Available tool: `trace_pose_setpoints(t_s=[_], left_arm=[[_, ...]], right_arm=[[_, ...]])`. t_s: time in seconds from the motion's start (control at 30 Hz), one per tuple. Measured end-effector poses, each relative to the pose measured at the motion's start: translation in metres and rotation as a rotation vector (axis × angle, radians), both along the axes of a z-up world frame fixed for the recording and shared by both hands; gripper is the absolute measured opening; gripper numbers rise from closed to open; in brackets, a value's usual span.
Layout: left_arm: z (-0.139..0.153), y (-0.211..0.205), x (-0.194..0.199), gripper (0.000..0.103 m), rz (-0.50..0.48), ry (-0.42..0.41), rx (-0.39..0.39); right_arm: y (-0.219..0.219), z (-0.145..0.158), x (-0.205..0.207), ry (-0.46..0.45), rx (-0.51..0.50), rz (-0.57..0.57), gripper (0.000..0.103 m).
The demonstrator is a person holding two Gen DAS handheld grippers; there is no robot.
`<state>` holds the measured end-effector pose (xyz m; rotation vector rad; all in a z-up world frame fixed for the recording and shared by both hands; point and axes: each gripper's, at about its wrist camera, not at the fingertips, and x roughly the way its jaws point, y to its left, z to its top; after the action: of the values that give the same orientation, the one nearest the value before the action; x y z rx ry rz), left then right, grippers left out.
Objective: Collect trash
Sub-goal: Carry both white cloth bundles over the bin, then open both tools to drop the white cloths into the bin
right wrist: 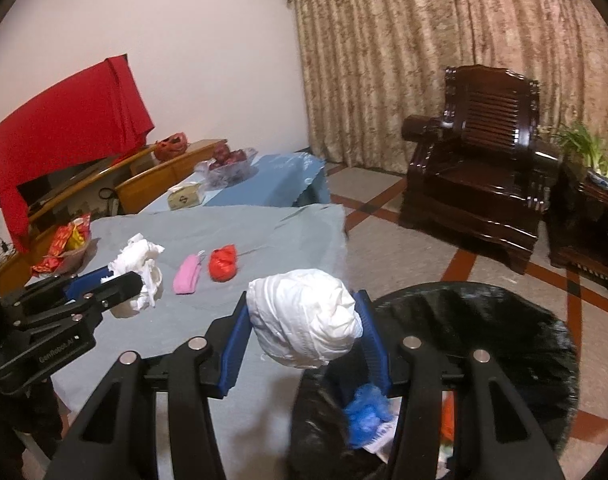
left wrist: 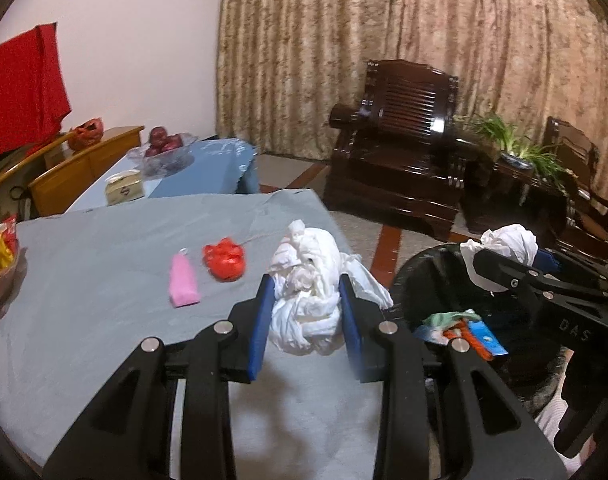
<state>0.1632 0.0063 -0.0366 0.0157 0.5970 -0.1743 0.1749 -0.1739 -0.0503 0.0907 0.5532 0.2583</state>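
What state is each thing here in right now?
Left hand-held gripper: shut on a crumpled white bag.
Right hand-held gripper: shut on a white wad, at the bin's rim.
Trash bin: open, black-lined, partly filled.
Pink packet: lying on the table.
Red bag: crumpled, on the table.

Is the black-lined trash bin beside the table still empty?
No: in the right wrist view the black-lined trash bin already holds a crumpled blue plastic piece and some orange and white scraps.
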Motion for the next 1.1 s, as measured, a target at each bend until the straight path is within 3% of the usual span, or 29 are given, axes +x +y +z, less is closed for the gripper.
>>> trace_pose_setpoints(t_s=[0.43,0.93,1.03,1.1], left_arm=[[-0.001,-0.078,0.001,0.031,-0.143,-0.016,-0.005],[-0.045,-0.165,0.03,0.032,-0.31,0.02,-0.001],[-0.053,-0.177,0.035,0.037,-0.344,0.04,-0.007],[-0.058,-0.184,0.038,0.048,-0.359,0.051,-0.009]], right_arm=[[-0.073,0.003,-0.024,-0.019,-0.019,-0.143,0.051],[-0.143,-0.025,-0.017,0.042,-0.031,-0.291,0.051],[-0.15,-0.033,-0.014,0.062,-0.03,-0.306,0.053],[-0.156,-0.038,-0.013,0.072,-0.035,-0.322,0.056]])
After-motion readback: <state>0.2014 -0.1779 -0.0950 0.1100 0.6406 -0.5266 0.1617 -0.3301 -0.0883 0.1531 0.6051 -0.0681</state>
